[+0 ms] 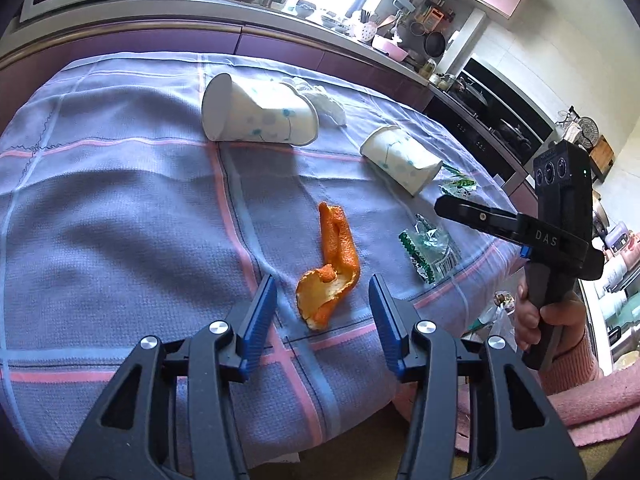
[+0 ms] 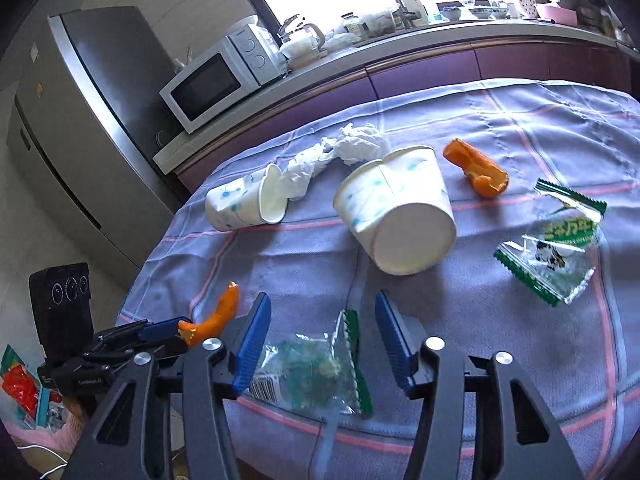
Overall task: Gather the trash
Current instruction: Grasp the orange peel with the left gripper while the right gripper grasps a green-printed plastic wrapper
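Note:
In the left wrist view my left gripper (image 1: 322, 308) is open, its blue fingers on either side of an orange peel (image 1: 332, 264) on the checked tablecloth (image 1: 120, 208). Two paper cups lie on their sides: one (image 1: 256, 114) at the back, one (image 1: 400, 158) to the right. In the right wrist view my right gripper (image 2: 320, 336) is open over a clear green-edged wrapper (image 2: 316, 368). That wrapper also shows in the left wrist view (image 1: 430, 250). A second peel (image 2: 476, 168), another wrapper (image 2: 556, 240), crumpled tissue (image 2: 352, 144) and the cups (image 2: 400, 216) (image 2: 244, 204) lie beyond.
A kitchen counter (image 2: 360, 60) with a microwave (image 2: 212, 80) runs behind the table, and a fridge (image 2: 72, 120) stands to its left. A bag with trash (image 2: 24, 392) sits low beside the table. The table's near edge drops off just under both grippers.

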A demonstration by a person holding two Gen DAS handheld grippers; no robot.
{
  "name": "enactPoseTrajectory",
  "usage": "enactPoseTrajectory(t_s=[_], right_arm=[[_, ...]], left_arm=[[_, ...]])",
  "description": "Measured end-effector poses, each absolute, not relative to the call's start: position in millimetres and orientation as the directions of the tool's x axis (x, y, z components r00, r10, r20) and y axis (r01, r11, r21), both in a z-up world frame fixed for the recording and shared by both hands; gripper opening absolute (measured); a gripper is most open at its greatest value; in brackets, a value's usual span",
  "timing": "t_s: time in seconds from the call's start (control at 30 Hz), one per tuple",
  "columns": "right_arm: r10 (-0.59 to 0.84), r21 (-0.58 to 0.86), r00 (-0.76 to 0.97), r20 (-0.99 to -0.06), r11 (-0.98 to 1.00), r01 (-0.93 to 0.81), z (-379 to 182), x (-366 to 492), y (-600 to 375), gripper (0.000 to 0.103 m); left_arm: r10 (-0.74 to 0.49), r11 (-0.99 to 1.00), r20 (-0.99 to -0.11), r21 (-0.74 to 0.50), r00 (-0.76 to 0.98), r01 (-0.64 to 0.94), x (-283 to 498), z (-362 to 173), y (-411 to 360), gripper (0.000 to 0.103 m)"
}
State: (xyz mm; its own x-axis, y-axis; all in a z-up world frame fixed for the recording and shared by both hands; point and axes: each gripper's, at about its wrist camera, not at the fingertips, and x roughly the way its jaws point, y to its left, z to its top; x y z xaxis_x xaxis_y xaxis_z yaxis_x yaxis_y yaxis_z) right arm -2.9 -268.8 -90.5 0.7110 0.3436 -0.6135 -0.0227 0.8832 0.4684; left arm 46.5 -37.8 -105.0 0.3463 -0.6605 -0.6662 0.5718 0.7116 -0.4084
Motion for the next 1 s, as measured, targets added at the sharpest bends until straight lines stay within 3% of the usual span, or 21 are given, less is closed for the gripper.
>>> enactPoseTrajectory(t_s=[0.07,0.2,0.37,0.43,0.57,0.6,1.0], right_arm=[[0.362,0.490,0.704,-0.611,0.871,-0.023,-96,-11,-273,0.059],[0.390,0.505,0.685,-0.615,0.862,-0.038,-104,-22,-271,0.059],[0.409,0.509,0.678,-0.611,0.859,-0.060,-107,-26,-266,0.058],[0.413,0.500,0.670,-0.616,0.863,-0.073,-108,-25,-261,0.044],[0.428,0.499,0.670,-0.607,0.861,-0.098,-105,-25,-254,0.029],[0.433,0.497,0.663,-0.610,0.861,-0.105,-105,-24,-252,0.009],[0.490,0.511,0.661,-0.568,0.840,-0.184,-93,-11,-227,0.008]], left_arm=[[-0.654,0.716,-0.670,-0.398,0.351,0.574,49,-106,-39,0.045],[-0.654,0.714,-0.674,-0.399,0.343,0.576,48,-106,-38,0.028],[-0.652,0.715,-0.677,-0.402,0.340,0.571,47,-107,-39,0.015],[-0.656,0.715,-0.675,-0.410,0.339,0.566,47,-107,-38,0.014],[-0.654,0.721,-0.670,-0.412,0.351,0.557,46,-106,-36,0.012],[-0.654,0.722,-0.668,-0.412,0.355,0.555,45,-106,-35,0.011],[-0.638,0.753,-0.635,-0.395,0.435,0.526,41,-89,-5,0.010]])
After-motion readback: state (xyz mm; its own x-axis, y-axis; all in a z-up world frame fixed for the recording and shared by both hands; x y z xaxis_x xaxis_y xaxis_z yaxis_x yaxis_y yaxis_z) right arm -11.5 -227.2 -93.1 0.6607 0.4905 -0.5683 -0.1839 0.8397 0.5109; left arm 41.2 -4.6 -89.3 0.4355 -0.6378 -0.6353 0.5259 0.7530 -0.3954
